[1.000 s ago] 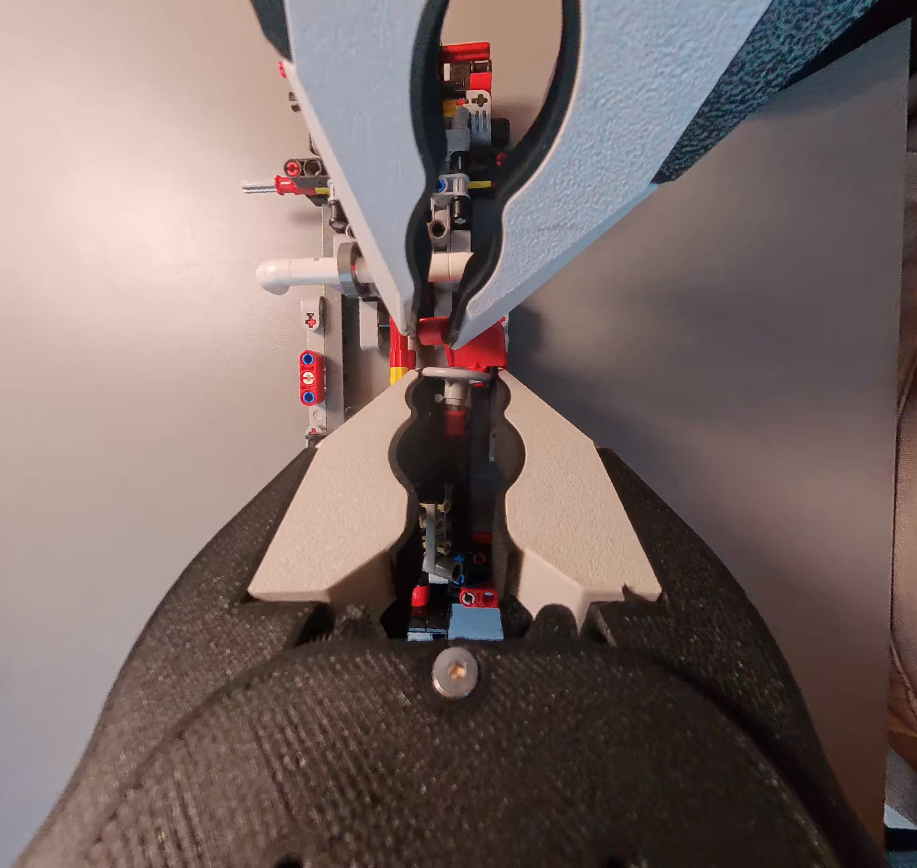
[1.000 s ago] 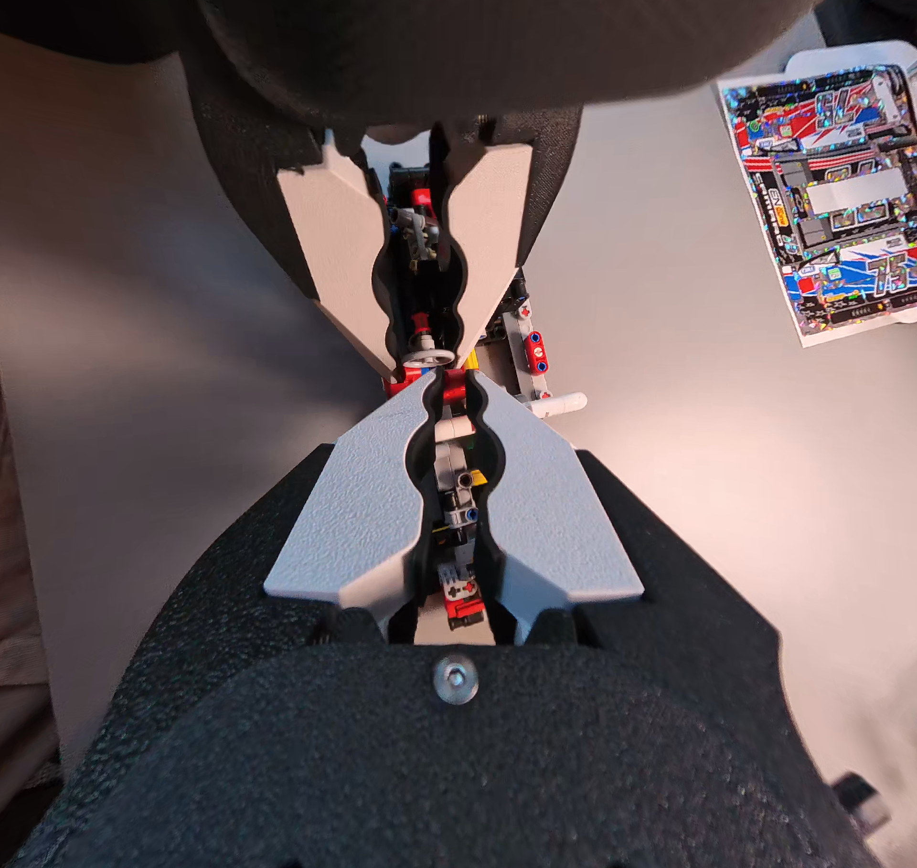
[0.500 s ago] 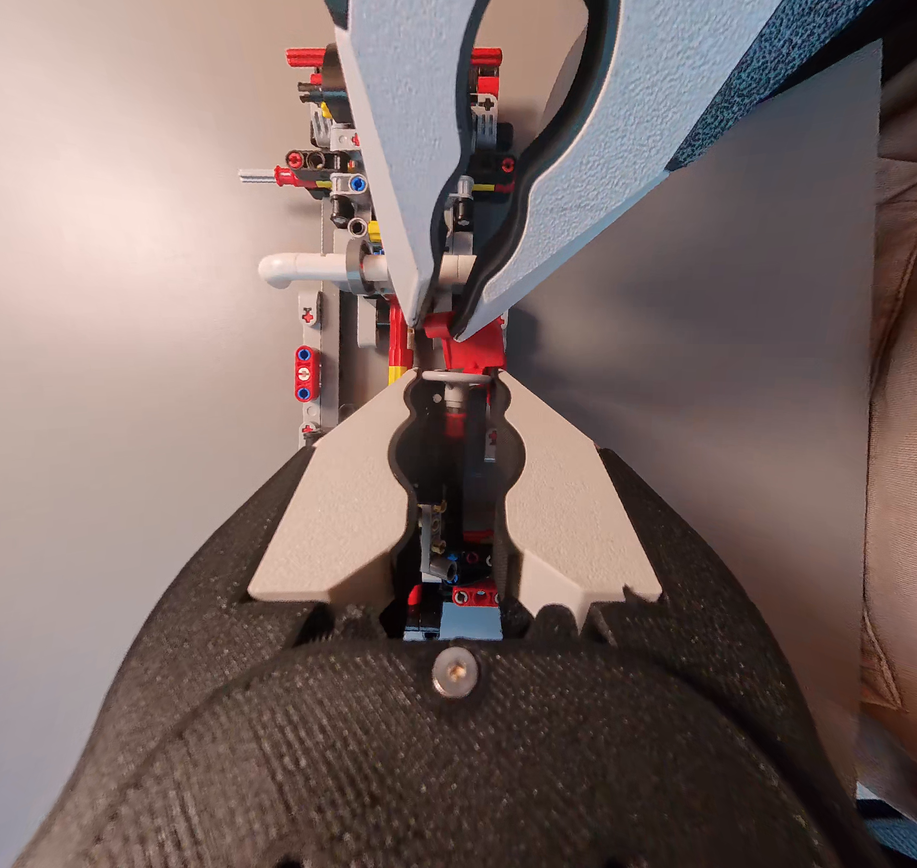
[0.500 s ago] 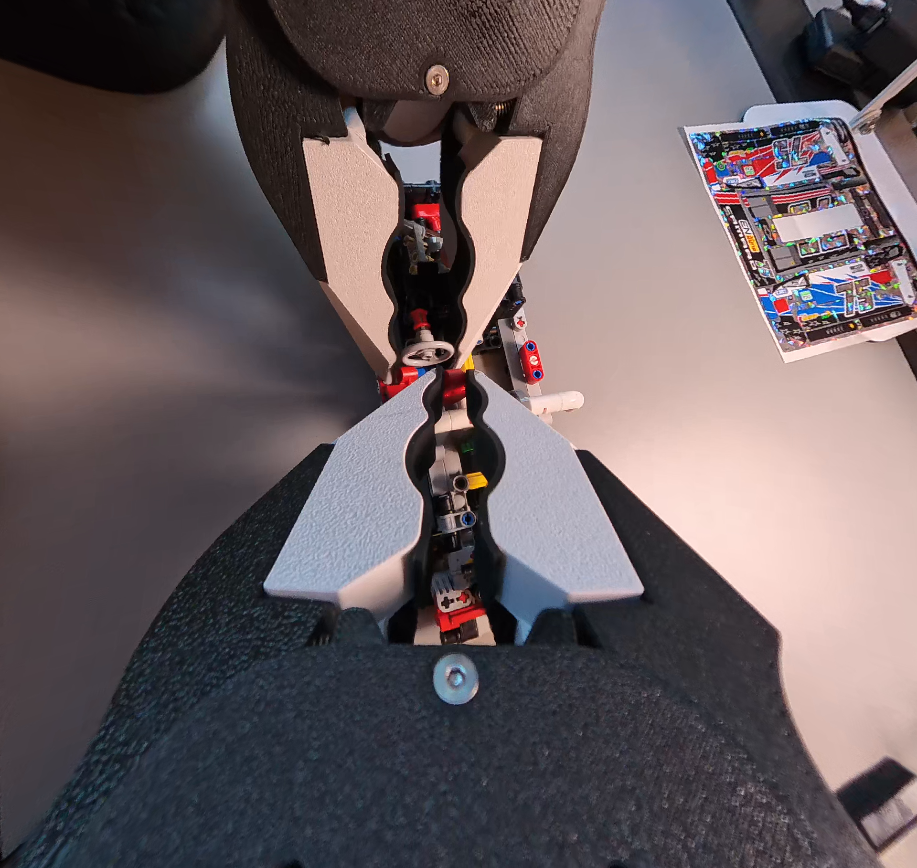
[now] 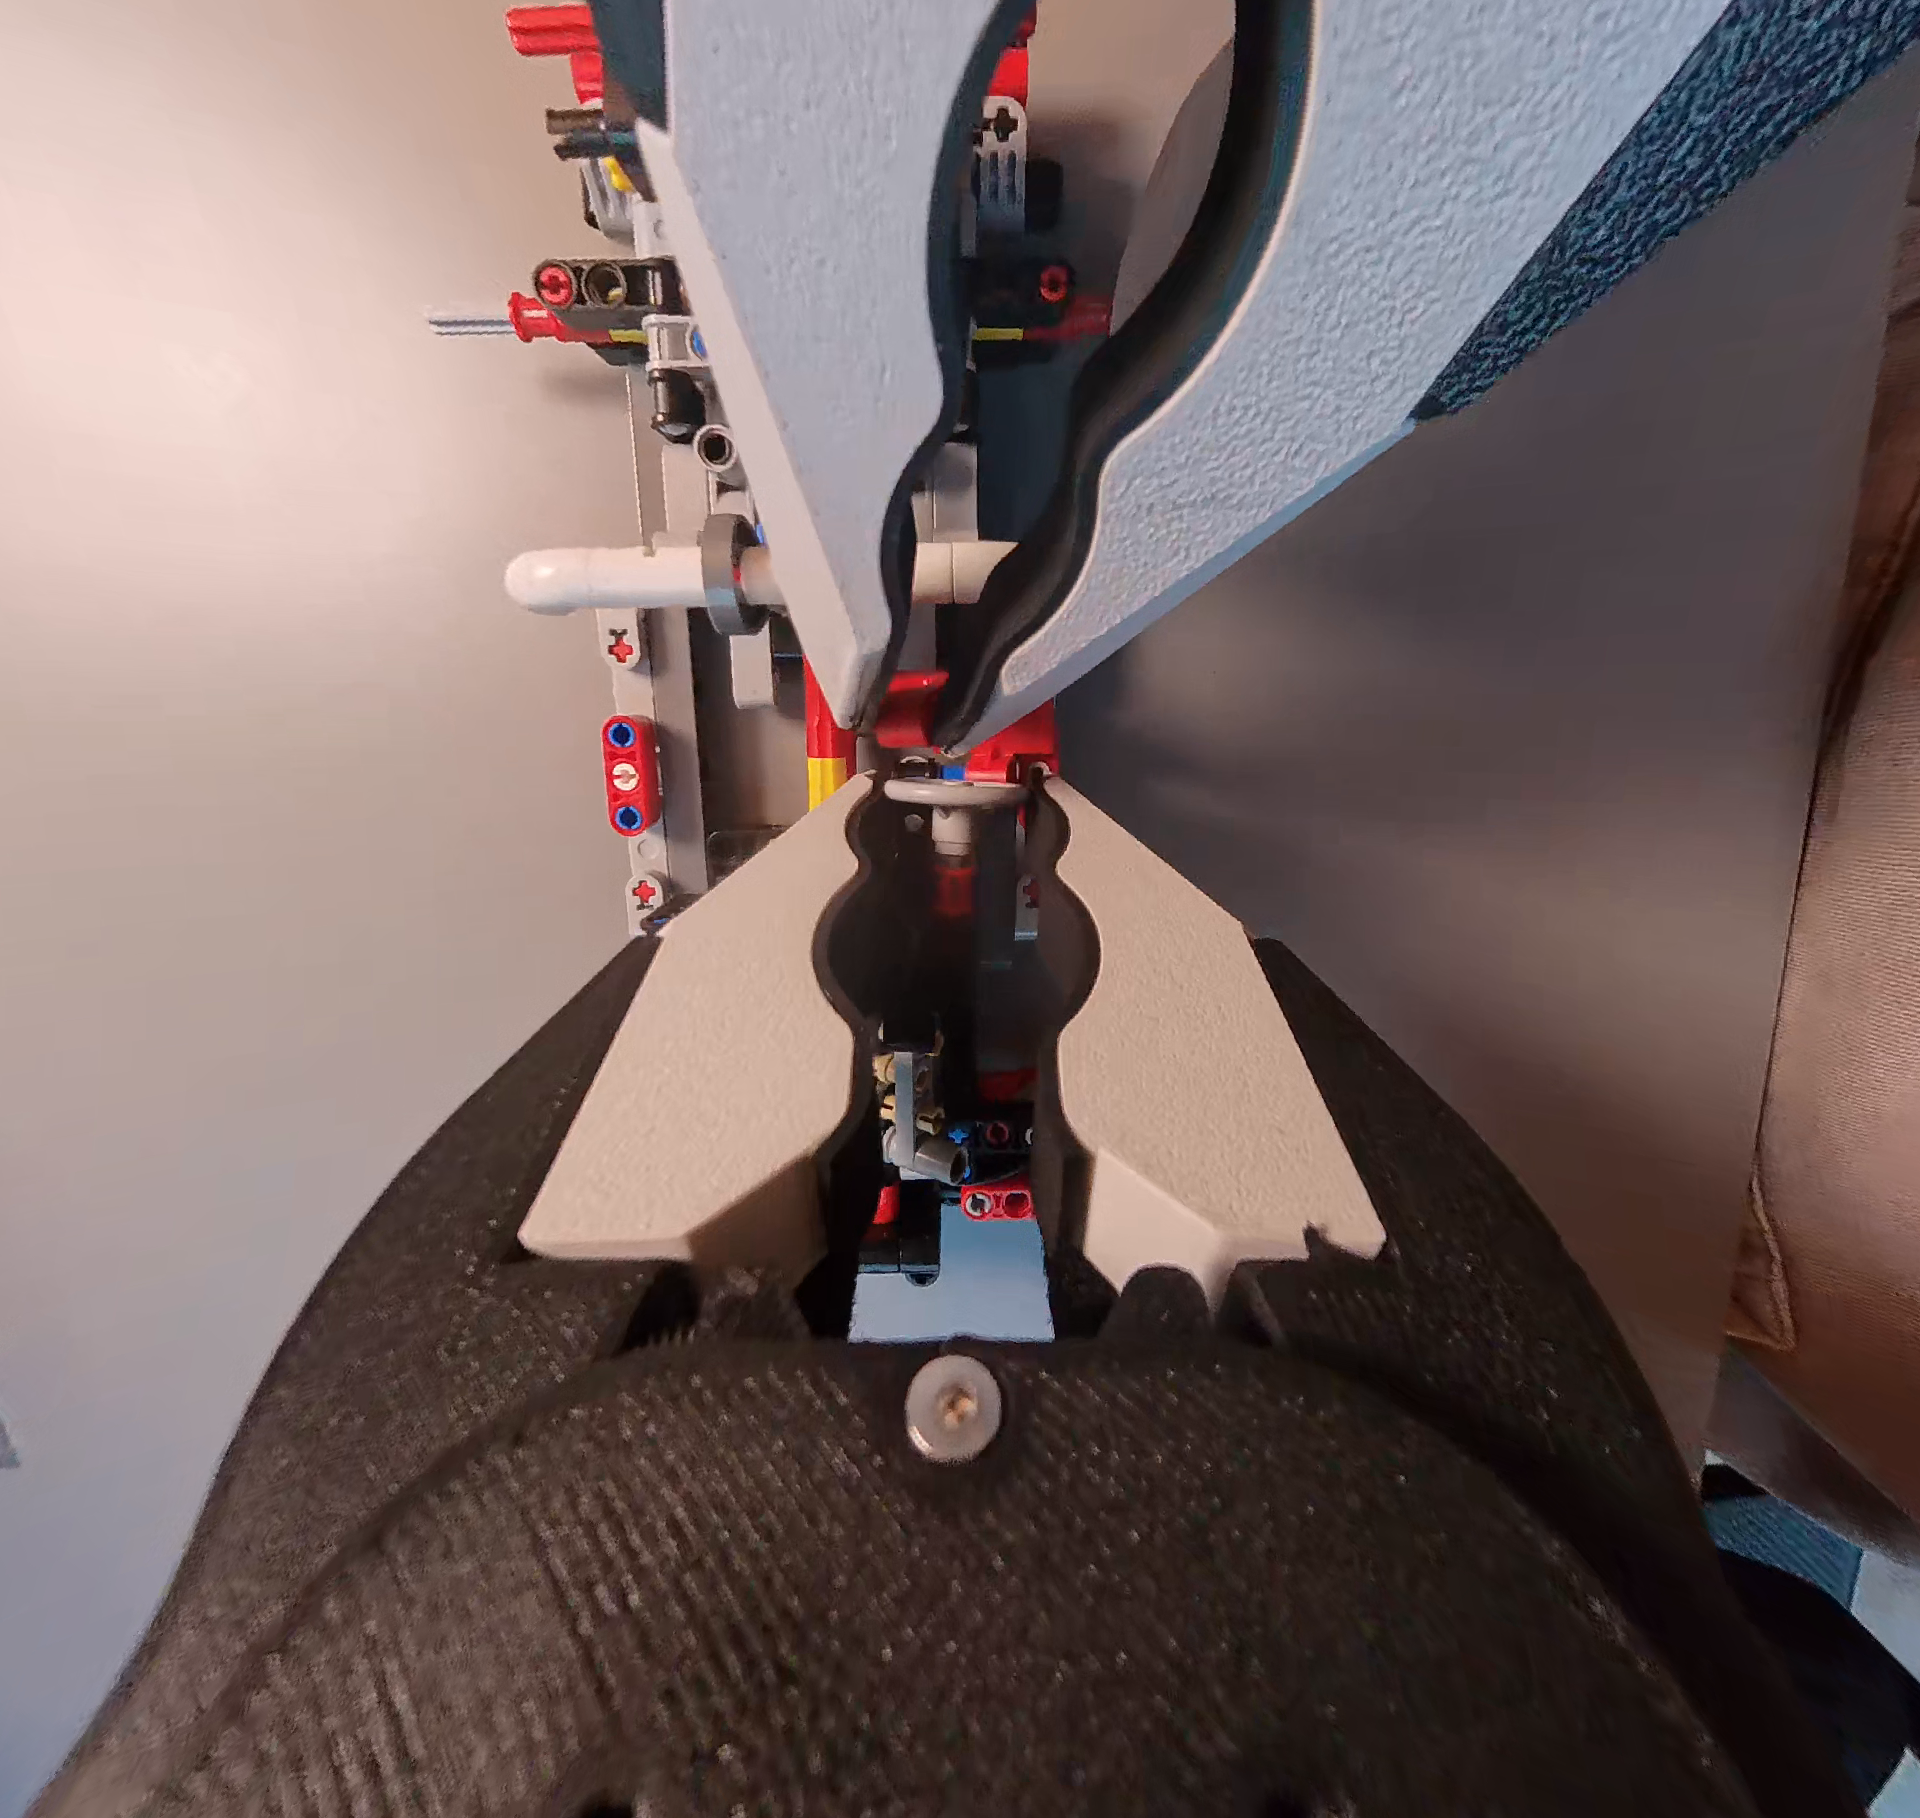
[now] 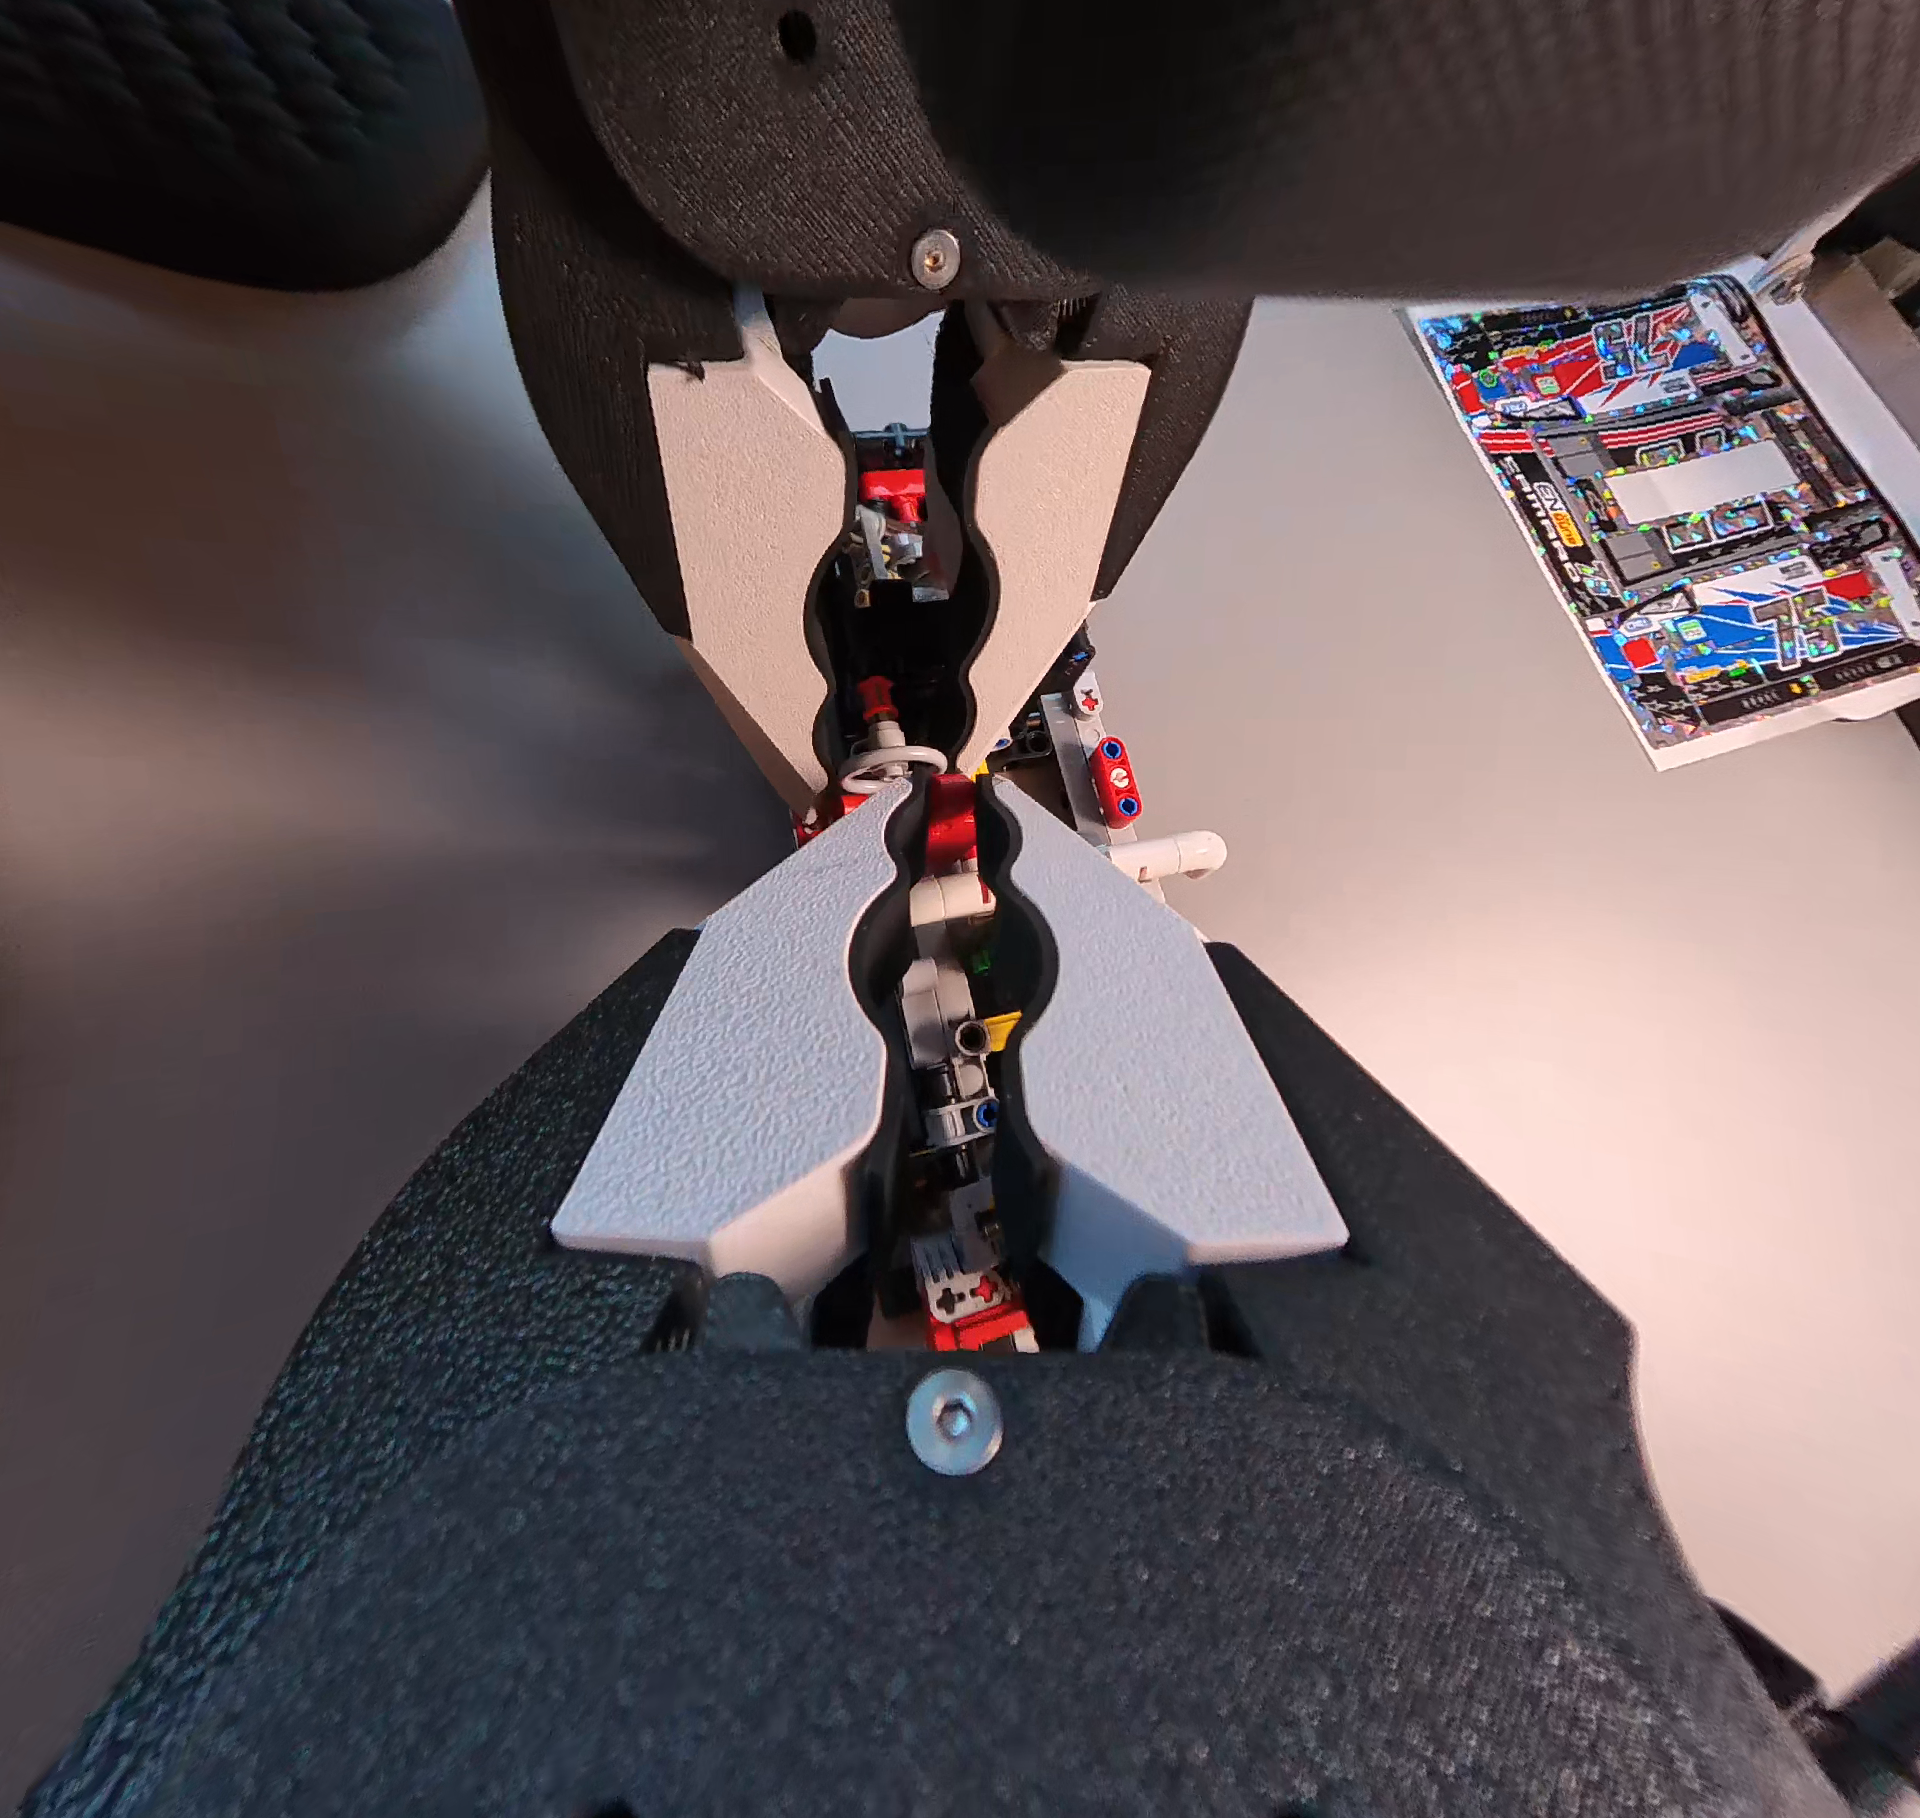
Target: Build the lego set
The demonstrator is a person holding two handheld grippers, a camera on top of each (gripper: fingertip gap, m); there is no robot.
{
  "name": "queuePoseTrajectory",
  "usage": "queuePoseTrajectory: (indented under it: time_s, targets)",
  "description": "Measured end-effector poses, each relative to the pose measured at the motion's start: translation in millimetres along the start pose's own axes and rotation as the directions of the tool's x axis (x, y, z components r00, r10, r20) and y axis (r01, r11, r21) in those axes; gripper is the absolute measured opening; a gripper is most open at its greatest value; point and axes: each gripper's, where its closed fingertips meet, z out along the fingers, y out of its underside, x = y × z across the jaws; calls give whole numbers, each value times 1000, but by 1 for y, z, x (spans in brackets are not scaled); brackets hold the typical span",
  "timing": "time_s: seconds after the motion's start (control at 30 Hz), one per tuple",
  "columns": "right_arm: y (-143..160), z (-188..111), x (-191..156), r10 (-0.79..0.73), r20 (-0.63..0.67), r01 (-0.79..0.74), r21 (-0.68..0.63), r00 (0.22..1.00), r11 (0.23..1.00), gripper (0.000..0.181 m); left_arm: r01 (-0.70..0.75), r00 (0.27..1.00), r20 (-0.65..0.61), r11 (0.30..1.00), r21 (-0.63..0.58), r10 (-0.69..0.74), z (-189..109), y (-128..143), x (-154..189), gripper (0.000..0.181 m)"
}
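A partly built lego car model of grey, red and black parts lies on a grey table. My left gripper, with beige fingers, is shut on the model's body, with a small grey steering wheel at its tips. My right gripper, with pale blue-grey fingers, faces it tip to tip and is shut on a red piece on the model. In the left wrist view the right gripper comes in from above. In the right wrist view the left gripper does. Most of the model is hidden by fingers.
A glossy sticker sheet lies on the table at the right. A black mesh object is at the far left. A person's tan clothing is beyond the table edge on the right. A white pipe part sticks out of the model's side. The left gripper's tips are roughly 4 cm from the right gripper's.
Both grippers keep their holds. In the left wrist view the right gripper has swung rightwards, uncovering more of the model's left side. In the right wrist view the left gripper's body has tilted closer.
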Motion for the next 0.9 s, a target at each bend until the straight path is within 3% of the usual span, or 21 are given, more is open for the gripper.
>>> queuePoseTrajectory:
  time_s: [0.2, 0.4, 0.67, 0.9]
  targets:
    - [0, -1, 1, 20, -6, -19, 36, 1000, 999, 6, -35, 999, 7, 999, -33, 35, -1, -1, 0, 24]
    - [-1, -1, 2, 33, -7, -32, 63, 999, 997, 6, -31, 999, 27, 999, 20, 30, -5, -13, -4, 25]
    - [-1, -1, 2, 23, -13, -22, 69, 1000, 997, 6, -28, 999, 30, 1000, 3, 28, -4, -8, 0, 31]
    - [0, -2, 2, 18, -12, -17, 55, 1000, 998, 6, -20, 997, 81, 997, 80, 13, -17, -6, 0, 36]
